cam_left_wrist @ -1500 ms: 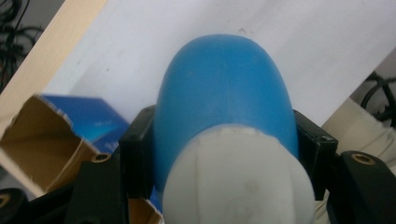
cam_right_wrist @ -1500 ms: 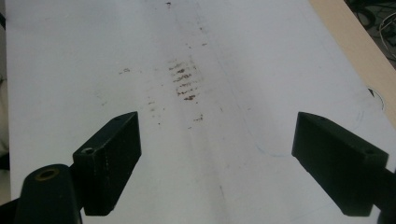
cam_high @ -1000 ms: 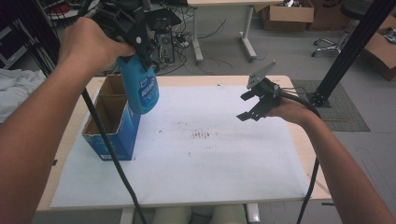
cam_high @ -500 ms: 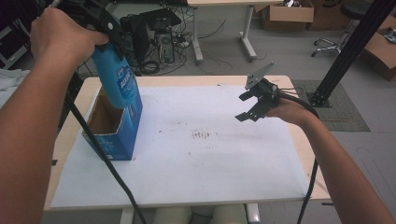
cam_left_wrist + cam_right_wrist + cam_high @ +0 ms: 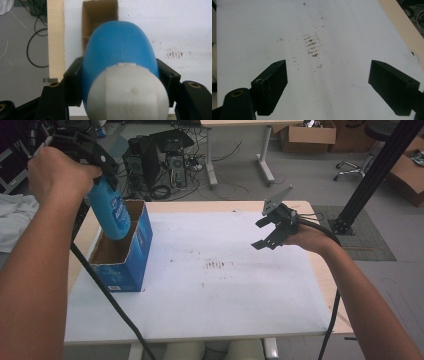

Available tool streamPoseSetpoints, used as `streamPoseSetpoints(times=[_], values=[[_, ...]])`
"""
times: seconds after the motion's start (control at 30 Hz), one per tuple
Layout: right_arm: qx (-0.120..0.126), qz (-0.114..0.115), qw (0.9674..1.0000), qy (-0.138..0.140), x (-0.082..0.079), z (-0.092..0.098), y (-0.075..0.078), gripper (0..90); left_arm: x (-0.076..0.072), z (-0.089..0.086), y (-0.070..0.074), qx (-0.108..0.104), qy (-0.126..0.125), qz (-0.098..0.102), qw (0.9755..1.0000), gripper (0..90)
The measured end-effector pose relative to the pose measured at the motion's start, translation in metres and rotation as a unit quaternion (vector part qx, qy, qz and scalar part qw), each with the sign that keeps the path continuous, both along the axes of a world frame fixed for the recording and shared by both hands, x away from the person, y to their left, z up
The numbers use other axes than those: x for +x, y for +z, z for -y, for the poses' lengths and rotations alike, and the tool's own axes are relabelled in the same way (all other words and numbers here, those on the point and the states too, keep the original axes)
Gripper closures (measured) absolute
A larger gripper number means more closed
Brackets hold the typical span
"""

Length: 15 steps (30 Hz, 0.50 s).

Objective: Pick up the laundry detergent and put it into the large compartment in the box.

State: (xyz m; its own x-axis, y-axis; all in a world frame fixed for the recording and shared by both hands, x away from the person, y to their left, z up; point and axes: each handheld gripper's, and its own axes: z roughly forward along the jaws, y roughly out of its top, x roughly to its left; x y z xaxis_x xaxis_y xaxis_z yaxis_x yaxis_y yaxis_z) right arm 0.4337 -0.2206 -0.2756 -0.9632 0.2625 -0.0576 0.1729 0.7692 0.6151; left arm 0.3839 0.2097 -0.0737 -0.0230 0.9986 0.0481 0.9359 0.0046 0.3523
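High view. I take the blue box [image 5: 124, 251] as my landmark: it stands open-topped on the white sheet [image 5: 210, 285] at the table's left side. My left gripper [image 5: 102, 182] sits above the box's far-left corner, clamped on the blue bottle [image 5: 110, 215]. The bottle hangs neck-up from the jaws, tilted slightly, its base over the box's opening and level with the rim; I cannot tell whether it touches the cardboard. My left hand [image 5: 55, 175] wraps the gripper body, and its black cable [image 5: 107, 300] trails down past the box's near-left side. My right gripper [image 5: 270, 232] is well apart from the box, on the right side of the sheet, held off the surface with jaws spread and nothing between them. The brown smudges [image 5: 216, 265] lie between the box and that gripper.

Left gripper view. Looking straight down the bottle [image 5: 120, 57]: the white cap [image 5: 127, 97] is nearest the lens, the blue body swells beyond it, and both black jaws press against its shoulders, left and right. Grip is firm on the bottle. Past the bottle's far end I see the box [image 5: 100, 15] interior, brown cardboard with a divider line, directly below.

Right gripper view. Both jaws stand wide apart, released, with only bare sheet [image 5: 337, 87] between them. The smudges [image 5: 312, 46] lie ahead, between the jaw tips. The wooden table edge [image 5: 402, 22] runs along the upper right.
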Motion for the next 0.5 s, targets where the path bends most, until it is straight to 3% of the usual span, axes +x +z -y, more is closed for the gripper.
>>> streamPoseSetpoints(times=[0.23, 0.4, 0.5], values=[[-0.002, -0.002, 1.0000, -0.003, 0.001, 0.001, -0.001, 15.6, 0.000, -0.013, -0.021, 0.000, 0.015, 0.017, 0.9997, 38.1], [-0.006, -0.003, 1.0000, -0.003, 0.001, 0.001, -0.001, 15.6, 0.001, -0.020, -0.036, -0.002, 0.016, 0.017, 0.9997, 38.1], [-0.006, -0.003, 1.0000, -0.006, 0.002, 0.002, -0.001, 15.6, 0.004, -0.024, -0.053, -0.001, 0.014, 0.014, 0.9998, 38.1]])
